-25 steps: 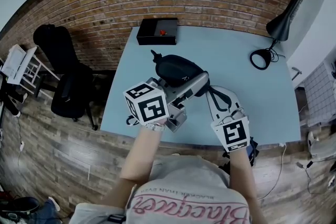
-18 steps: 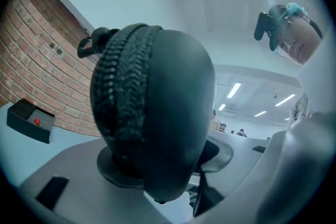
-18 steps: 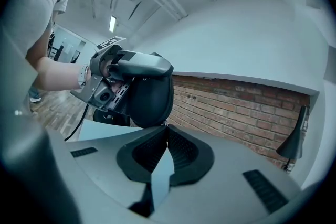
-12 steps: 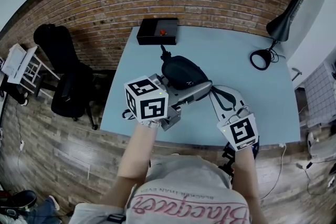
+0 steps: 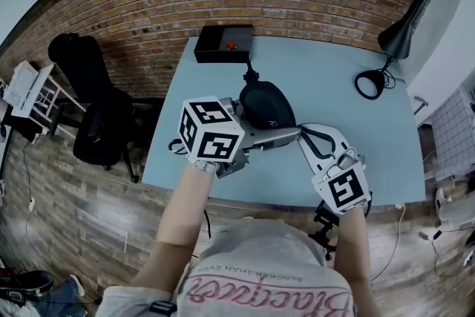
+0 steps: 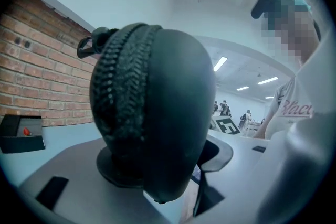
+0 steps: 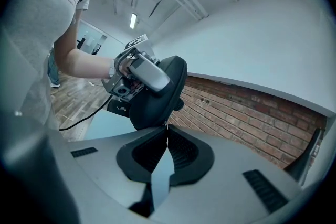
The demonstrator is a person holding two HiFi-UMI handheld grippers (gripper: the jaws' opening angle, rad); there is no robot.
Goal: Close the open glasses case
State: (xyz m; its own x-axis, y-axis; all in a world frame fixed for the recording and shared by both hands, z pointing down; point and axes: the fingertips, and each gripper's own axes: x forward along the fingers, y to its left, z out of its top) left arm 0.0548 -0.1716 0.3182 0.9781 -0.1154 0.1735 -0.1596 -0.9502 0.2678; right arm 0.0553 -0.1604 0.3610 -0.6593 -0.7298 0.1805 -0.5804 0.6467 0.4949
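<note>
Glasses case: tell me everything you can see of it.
The glasses case is a black, rounded, matte shell with a coarse zip along its edge and a small loop at one end. The zip looks closed where visible. The case stands on end, clamped by the left gripper. The shut right gripper has its tips at the case's lower edge.
</note>
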